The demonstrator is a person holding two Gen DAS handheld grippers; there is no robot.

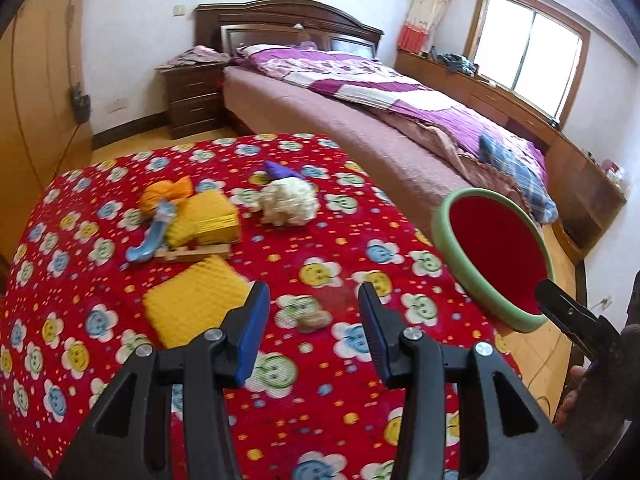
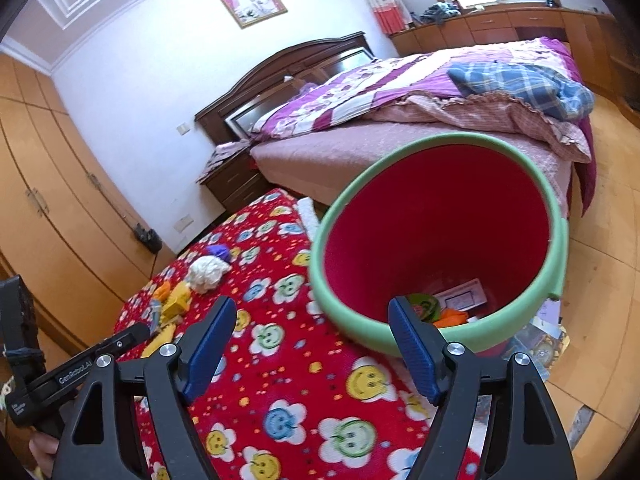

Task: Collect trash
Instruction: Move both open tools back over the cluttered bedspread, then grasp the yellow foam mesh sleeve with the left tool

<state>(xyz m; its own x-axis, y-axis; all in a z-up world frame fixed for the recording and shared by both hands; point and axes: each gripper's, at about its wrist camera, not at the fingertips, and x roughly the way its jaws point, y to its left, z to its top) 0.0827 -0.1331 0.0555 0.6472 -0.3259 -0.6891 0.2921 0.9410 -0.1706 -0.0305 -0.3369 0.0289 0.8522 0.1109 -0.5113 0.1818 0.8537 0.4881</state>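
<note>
A red bin with a green rim [image 1: 496,256] stands past the right edge of the red flowered table [image 1: 280,400]; in the right wrist view [image 2: 440,232] it holds orange and green scraps. On the table lie a yellow sponge [image 1: 192,304], a small beige scrap [image 1: 314,320], a yellow block [image 1: 204,220], a blue piece [image 1: 150,240], an orange wad [image 1: 166,194] and a white crumpled ball [image 1: 288,200]. My left gripper [image 1: 314,300] is open and empty above the beige scrap. My right gripper [image 2: 312,316] is open and empty beside the bin's near rim.
A bed [image 1: 360,92] with a purple quilt stands behind the table. A dark nightstand [image 1: 192,100] is at its head. Wooden wardrobes [image 2: 48,200] line the left wall. Papers [image 2: 548,336] lie on the floor by the bin.
</note>
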